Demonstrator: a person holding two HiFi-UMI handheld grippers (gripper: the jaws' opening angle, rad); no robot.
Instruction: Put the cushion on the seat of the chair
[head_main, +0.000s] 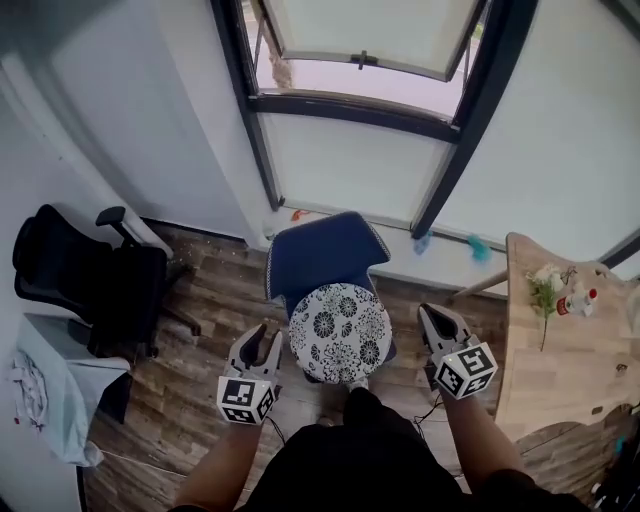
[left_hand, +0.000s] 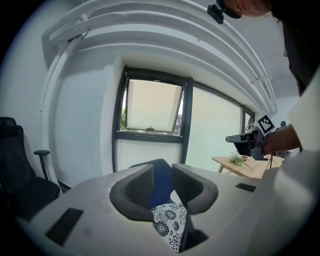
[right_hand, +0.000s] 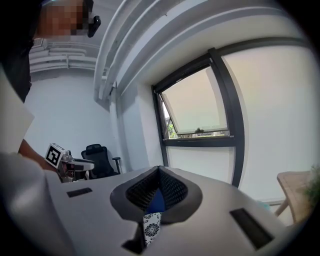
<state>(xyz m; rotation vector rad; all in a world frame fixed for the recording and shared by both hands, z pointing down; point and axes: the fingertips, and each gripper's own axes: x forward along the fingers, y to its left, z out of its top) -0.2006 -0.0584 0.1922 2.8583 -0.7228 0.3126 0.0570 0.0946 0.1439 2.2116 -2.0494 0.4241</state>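
On chair seat (head_main: 322, 255), cushion (head_main: 340, 332) flat

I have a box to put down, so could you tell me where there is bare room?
The table is mostly bare on its near half, below the plant and bottle. The floor is open between the black chair and the blue chair. The cushion fills the blue chair's seat.

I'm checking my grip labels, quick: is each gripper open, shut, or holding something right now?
Left gripper: open, holding nothing.
Right gripper: shut, holding nothing.
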